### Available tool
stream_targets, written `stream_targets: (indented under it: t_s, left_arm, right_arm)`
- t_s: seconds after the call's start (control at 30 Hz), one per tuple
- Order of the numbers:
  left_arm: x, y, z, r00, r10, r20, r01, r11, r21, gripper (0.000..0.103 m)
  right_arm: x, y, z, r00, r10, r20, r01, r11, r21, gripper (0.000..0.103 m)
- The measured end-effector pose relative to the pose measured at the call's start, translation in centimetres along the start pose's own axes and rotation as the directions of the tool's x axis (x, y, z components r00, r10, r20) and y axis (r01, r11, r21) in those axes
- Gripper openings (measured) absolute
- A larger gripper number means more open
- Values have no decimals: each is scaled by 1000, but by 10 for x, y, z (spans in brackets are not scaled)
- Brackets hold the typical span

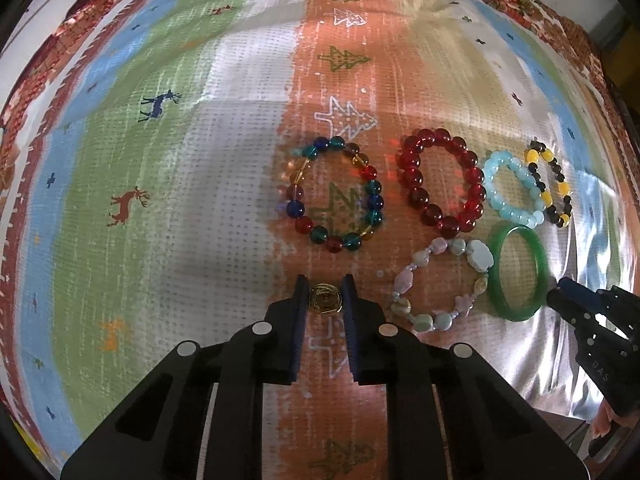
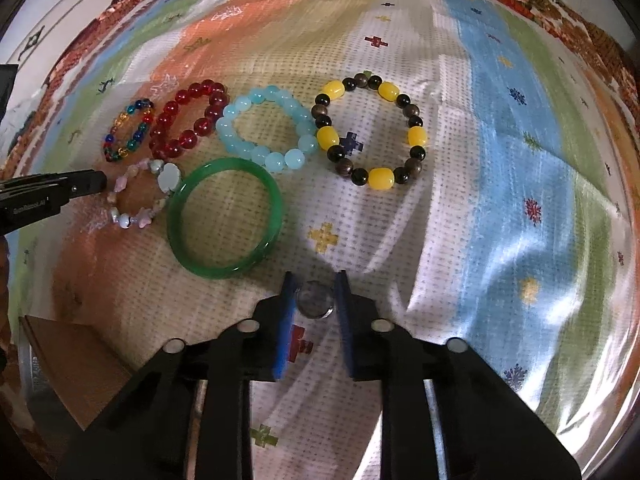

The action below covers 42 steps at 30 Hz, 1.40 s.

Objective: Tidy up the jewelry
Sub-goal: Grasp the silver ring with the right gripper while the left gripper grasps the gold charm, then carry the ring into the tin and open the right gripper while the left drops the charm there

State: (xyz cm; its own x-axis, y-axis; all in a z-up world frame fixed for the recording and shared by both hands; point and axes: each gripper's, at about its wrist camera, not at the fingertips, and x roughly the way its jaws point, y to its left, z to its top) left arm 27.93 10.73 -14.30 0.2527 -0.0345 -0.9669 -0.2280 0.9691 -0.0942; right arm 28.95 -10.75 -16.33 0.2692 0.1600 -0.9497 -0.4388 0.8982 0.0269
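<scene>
Several bracelets lie on the patterned cloth: a multicoloured bead one (image 1: 334, 194), a red bead one (image 1: 440, 182), a pale blue one (image 2: 270, 126), a yellow-and-dark one (image 2: 370, 130), a pastel stone one (image 1: 440, 284) and a green bangle (image 2: 224, 218). My left gripper (image 1: 325, 300) is shut on a small gold wire ring (image 1: 325, 300), in front of the multicoloured bracelet. My right gripper (image 2: 314, 300) is shut on a small silver ring (image 2: 314, 300), just below and right of the green bangle. The right gripper also shows in the left wrist view (image 1: 560, 292), its tip by the bangle.
The tablecloth (image 1: 160, 160) is wrinkled and shiny, with deer and tree prints. A brown box corner (image 2: 72, 360) sits at the lower left of the right wrist view. The left gripper's tip (image 2: 90, 182) reaches in beside the pastel bracelet.
</scene>
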Motion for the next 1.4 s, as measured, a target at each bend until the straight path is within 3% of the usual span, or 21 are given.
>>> stream_targets:
  t_s: [0.3,0.83,1.17,1.4]
  left_arm:
    - [-13,-1,-2,999,-47,15,47,999,-1,16]
    - [-61,-19,-30,991,-67,113,61,997,54,16]
    - [-88,-37,-54,976,-87,200,64,991,119,16]
    - [-108,-40,-76,962,-141,234,109,984,142,16]
  right_arm:
    - [-14,-1,-3,1000,16,20,-16,1000,8,20]
    - [-79,25,-21,981,84,176,-90,996,28,20]
    - [-101,48,-42,969,71,239,-67,997,-25,20]
    - [-118,59,-65,950,125,286,-115,992,-53,20]
